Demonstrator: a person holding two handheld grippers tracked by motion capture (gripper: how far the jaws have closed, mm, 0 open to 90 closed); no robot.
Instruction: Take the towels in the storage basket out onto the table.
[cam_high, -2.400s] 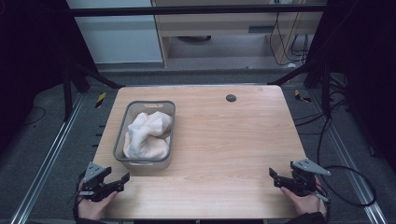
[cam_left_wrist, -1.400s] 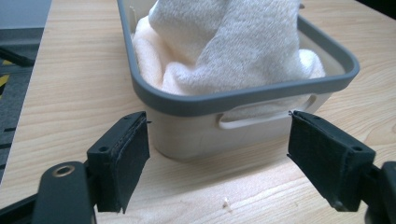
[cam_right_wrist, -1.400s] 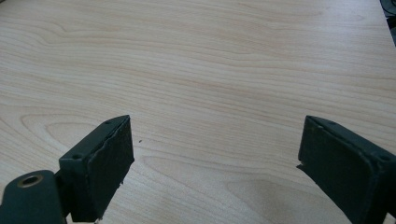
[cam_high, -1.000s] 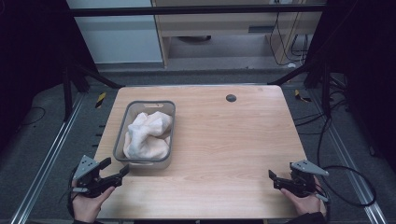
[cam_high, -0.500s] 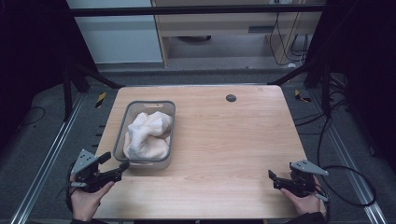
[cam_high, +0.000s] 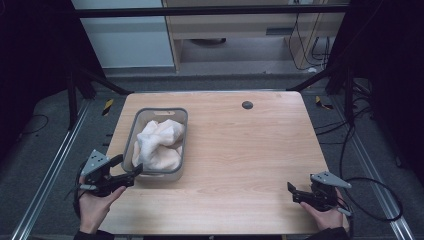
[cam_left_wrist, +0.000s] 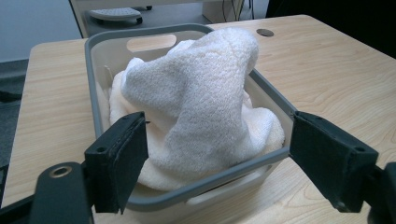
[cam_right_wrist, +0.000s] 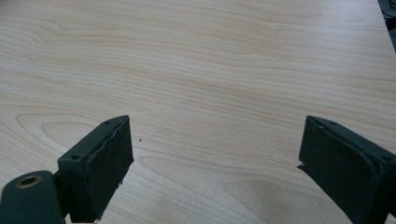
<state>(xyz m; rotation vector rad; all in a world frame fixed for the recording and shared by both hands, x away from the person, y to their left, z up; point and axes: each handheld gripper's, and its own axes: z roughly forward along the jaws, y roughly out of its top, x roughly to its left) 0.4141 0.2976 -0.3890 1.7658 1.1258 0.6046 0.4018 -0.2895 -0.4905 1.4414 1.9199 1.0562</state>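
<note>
Two grippers working low at the table's near edge. Left gripper is sitting just in front of the grey bin, jaws spread wide and empty, pointing straight at the bin's near short wall. White towel is lying bunched inside the bin, heaped above the rim, its long run following the bin's length away from the person. In the left gripper view the towel is sitting dead ahead between the spread jaws, beyond the bin rim. Right of the bin, well apart, right gripper is hovering over bare wood, jaws released, gripping nothing. Left gripper is clearly nearer; reaching the towel likely means going forward over the rim.
</note>
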